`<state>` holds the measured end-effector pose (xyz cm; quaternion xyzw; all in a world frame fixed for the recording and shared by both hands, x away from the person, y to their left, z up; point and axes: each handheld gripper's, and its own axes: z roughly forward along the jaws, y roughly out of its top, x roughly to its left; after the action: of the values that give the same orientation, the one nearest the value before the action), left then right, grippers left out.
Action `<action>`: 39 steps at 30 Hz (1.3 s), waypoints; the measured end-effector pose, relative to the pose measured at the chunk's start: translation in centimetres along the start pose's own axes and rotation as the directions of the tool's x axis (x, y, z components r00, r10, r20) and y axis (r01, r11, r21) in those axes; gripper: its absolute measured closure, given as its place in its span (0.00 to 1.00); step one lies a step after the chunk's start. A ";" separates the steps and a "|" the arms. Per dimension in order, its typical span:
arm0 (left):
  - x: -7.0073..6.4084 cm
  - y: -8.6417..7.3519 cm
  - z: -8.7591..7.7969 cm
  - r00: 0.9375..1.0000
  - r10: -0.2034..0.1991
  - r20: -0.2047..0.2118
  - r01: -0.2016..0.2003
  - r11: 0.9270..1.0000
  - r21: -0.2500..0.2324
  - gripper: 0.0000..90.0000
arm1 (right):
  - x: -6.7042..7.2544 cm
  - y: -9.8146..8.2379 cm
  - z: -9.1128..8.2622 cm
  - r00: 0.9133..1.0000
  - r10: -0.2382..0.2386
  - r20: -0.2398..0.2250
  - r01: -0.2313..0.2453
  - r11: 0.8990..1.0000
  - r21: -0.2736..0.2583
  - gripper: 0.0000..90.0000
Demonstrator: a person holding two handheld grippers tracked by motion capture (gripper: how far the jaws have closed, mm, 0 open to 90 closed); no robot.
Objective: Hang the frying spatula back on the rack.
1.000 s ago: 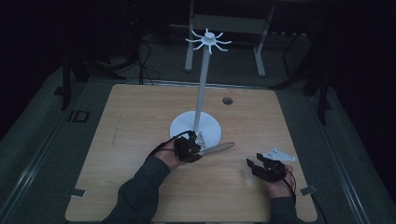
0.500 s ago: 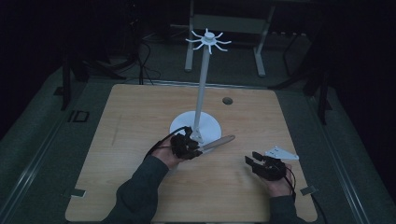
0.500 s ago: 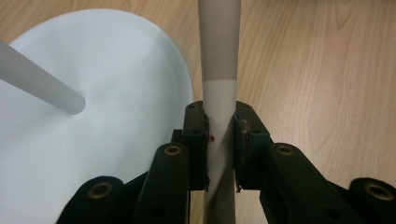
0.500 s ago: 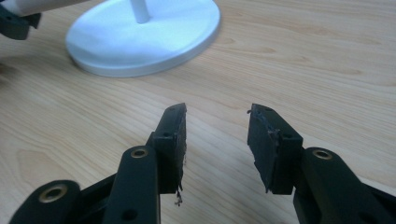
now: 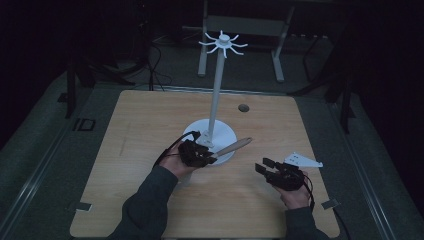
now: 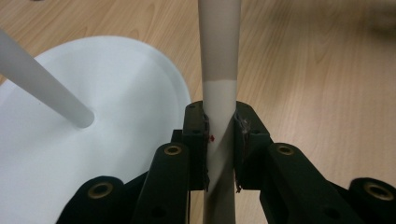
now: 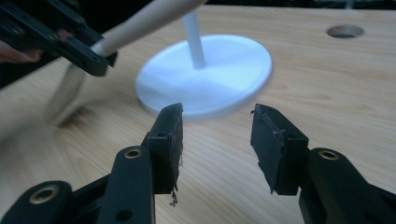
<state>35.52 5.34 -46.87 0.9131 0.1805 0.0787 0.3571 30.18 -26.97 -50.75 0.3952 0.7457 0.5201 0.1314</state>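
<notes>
A utensil with a tan wooden handle (image 5: 235,146) and a white lower part is held in my left gripper (image 5: 207,157), just in front of the white stand's round base (image 5: 220,132). In the left gripper view the pads are pressed on both sides of the utensil (image 6: 219,56), so the left gripper (image 6: 219,112) is shut on it. The stand's pole (image 5: 216,100) rises to a ring of hooks (image 5: 223,42). My right gripper (image 5: 262,166) hovers at the front right. Its jaws have just been opening a little, and nothing is between them (image 7: 217,116). Beyond them are the utensil (image 7: 149,18) and the base (image 7: 219,70).
The wooden table (image 5: 150,125) has a small round hole (image 5: 243,107) behind the stand. A metal frame (image 5: 245,25) stands on the dark floor beyond the far edge. Both sleeves enter from the table's front edge.
The free end of the utensil's handle has risen above the base as the left hand lifted slightly. The right gripper has lifted a little and edged left.
</notes>
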 end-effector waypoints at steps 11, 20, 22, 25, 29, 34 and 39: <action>-0.2 0.5 -1.0 1.000 0.003 0.006 -0.003 0.998 -0.055 0.87 | 0.7 2.0 0.9 0.997 -0.008 -0.077 0.005 0.999 -0.045 0.65; -0.2 1.0 -2.9 1.000 0.009 0.012 -0.008 0.993 -0.115 0.87 | 1.4 4.0 0.8 0.991 -0.042 -0.126 0.032 0.996 -0.083 0.64; -0.2 1.1 -3.2 1.000 0.009 0.013 -0.007 0.991 -0.132 0.87 | 1.5 4.3 0.9 0.990 -0.051 -0.132 0.039 0.995 -0.088 0.64; -0.3 1.3 -3.6 1.000 0.006 0.021 -0.003 0.988 -0.156 0.87 | 1.7 4.8 0.9 0.988 -0.058 -0.141 0.045 0.995 -0.093 0.64; -0.4 1.6 -4.0 1.000 0.015 0.027 -0.010 0.985 -0.172 0.87 | 2.0 5.4 0.9 0.985 -0.074 -0.157 0.057 0.993 -0.105 0.64; -0.4 1.8 -4.3 0.999 0.011 0.046 -0.002 0.980 -0.197 0.86 | 2.2 6.1 0.9 0.980 -0.088 -0.176 0.068 0.991 -0.116 0.63; -0.3 1.9 -4.4 0.996 0.013 0.092 0.009 0.972 -0.236 0.87 | 2.9 7.2 0.9 0.966 -0.108 -0.235 0.073 0.986 -0.150 0.63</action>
<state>34.55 6.73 -42.34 0.8669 0.1522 0.0574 0.4711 32.12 -23.23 -44.23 0.2840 0.7350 0.6091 0.0906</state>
